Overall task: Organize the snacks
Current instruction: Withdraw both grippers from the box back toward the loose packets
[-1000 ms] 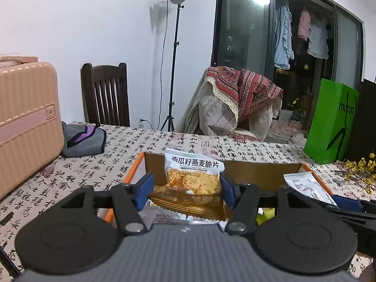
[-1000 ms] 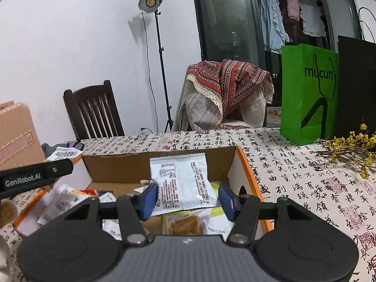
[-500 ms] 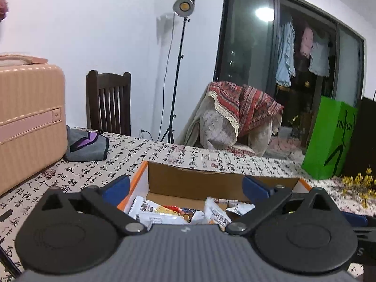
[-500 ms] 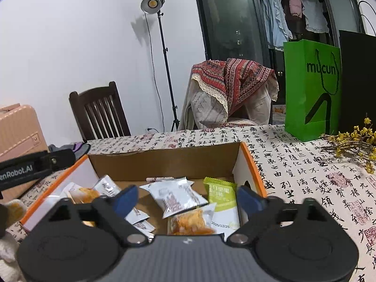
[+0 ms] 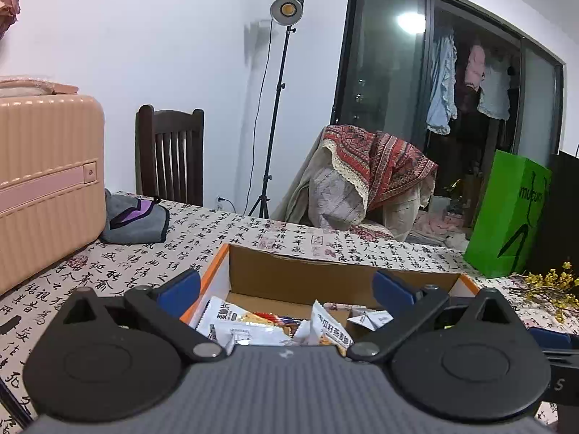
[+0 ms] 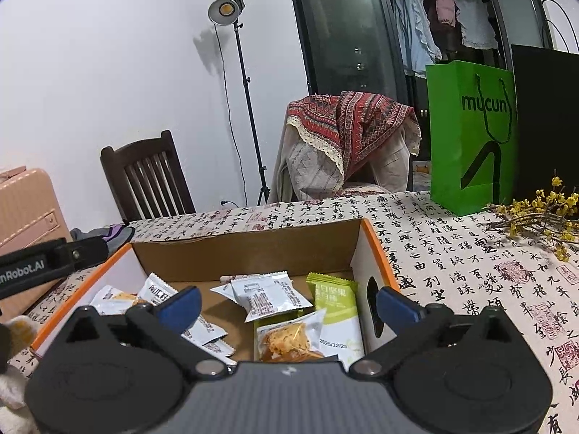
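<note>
Cardboard box (image 6: 253, 253) holds crinkly, seemingly foil packets (image 6: 269, 294).

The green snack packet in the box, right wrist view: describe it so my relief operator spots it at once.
Find the open cardboard box with orange edges on the calligraphy tablecloth. The green snack packet lies flat along the box's right wall. It is the only green wrapper there; the packets beside it are white or clear.

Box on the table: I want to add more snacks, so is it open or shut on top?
Open. The box has no lid over it, and the packets inside show from above.
</note>
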